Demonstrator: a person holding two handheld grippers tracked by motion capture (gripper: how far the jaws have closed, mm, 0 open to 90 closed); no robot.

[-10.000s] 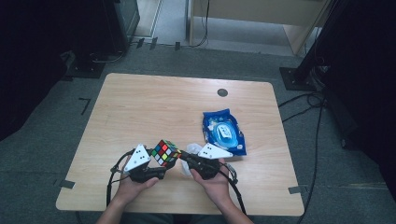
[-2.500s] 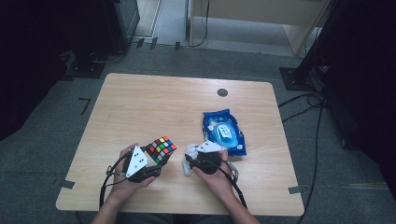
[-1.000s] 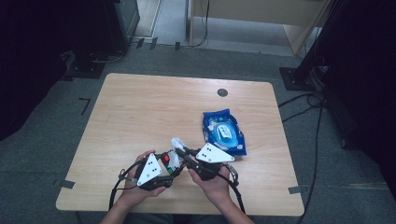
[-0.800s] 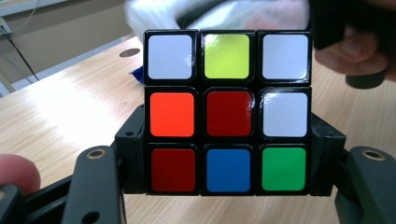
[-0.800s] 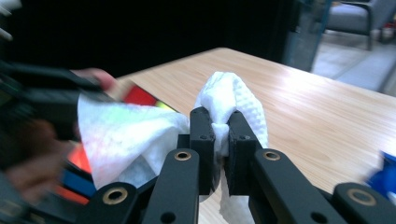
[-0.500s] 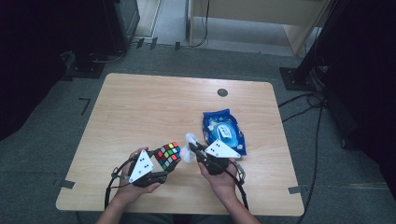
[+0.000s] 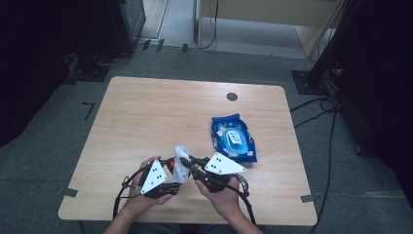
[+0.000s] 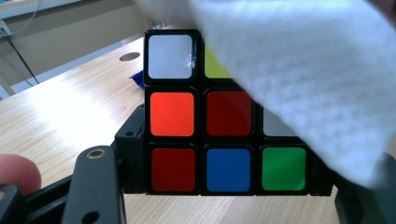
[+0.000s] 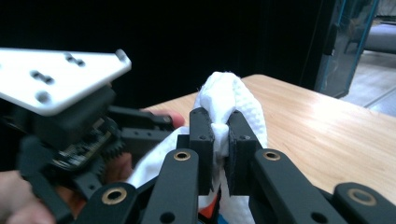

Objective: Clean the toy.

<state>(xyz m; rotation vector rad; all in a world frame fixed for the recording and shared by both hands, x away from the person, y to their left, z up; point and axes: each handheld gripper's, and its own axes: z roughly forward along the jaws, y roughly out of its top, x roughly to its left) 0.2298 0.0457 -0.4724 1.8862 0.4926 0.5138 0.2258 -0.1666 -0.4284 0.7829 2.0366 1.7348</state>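
Cube (image 8: 217, 126) clamped between the left gripper's (image 7: 168, 181) jaws, held above the near edge of the table (image 7: 146, 112). In the left gripper view its facing side reads white and yellow on top, orange and dark red in the middle, red, blue, green along the bottom; black frame between the stickers.

Wipe (image 9: 231, 100), white and textured, pinched tight in the right gripper (image 9: 219, 140); jaws nearly together, cloth bunched above and below the pads. In the left gripper view the wipe (image 8: 308, 79) drapes over the cube's upper right corner, covering several stickers and touching the face. From the high view the wipe (image 7: 182, 158) sits between the two grippers, right gripper (image 7: 192, 168) angled in toward the cube.

Pack (image 7: 233, 139), blue, flat on the table, beyond and to the right of the cube, well apart from it. Its lid looks shut; contents cannot be seen.

Grommet (image 7: 232, 96), dark and round, in the tabletop further beyond the cube, past the pack.
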